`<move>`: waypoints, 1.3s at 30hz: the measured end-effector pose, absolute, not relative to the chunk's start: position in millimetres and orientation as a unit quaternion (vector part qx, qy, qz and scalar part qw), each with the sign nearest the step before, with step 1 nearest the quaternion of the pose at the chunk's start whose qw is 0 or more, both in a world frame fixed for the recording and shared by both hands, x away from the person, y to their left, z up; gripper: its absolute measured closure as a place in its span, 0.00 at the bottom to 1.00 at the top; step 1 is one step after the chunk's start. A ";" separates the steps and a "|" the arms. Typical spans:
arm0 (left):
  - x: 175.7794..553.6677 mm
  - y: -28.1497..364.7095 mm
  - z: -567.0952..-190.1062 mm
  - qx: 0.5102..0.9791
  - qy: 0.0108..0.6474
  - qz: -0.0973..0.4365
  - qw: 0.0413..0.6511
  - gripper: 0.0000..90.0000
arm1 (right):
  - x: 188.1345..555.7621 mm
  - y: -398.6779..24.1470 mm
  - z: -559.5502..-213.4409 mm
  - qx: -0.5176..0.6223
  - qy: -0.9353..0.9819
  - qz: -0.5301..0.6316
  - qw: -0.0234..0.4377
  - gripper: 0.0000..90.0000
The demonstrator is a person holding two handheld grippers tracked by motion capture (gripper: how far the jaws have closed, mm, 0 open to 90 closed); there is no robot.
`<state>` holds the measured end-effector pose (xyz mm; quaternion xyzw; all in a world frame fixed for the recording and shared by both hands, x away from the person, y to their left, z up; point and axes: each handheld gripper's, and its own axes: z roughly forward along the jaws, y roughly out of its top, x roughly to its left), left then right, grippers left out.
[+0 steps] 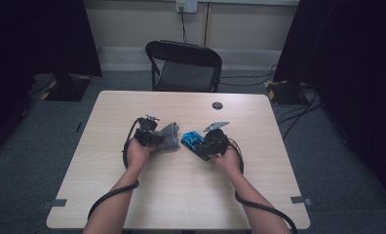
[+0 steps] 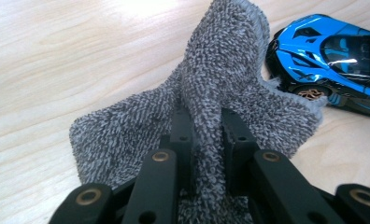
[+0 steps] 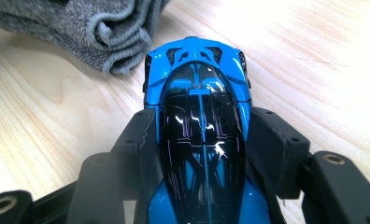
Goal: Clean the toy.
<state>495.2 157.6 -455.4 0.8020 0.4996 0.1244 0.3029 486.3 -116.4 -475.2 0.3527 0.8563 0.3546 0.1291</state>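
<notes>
Left of the blue toy car (image 1: 193, 141), left gripper (image 1: 158, 138) pinches a raised fold of grey terry cloth (image 2: 211, 98), cloth edge just beside the car's nose. Right gripper (image 3: 202, 140) clamps the car's sides on the wooden table (image 1: 181, 190).

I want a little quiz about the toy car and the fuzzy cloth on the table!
1. True or false: the left gripper pinches a fold of the grey cloth.
2. What colour is the toy car that the right gripper clamps by its sides?
3. Behind the table stands: A) a black chair, B) a red stool, C) a white box.

Key: 1 true. 2 blue, with a black top. 3 A.
</notes>
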 end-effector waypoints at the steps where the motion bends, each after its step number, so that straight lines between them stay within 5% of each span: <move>1: 494.4 159.7 -453.1 0.803 0.499 0.123 0.303 0.86 | 486.2 -116.4 -475.3 0.352 0.856 0.355 0.129 0.48; 15: 463.5 158.1 -435.7 0.810 0.460 0.102 0.349 0.86 | 486.2 -116.2 -475.2 0.353 0.856 0.354 0.129 0.48; 39: 389.3 80.3 -462.4 0.882 0.320 0.012 0.345 0.86 | 486.3 -115.5 -474.7 0.355 0.857 0.352 0.129 0.48</move>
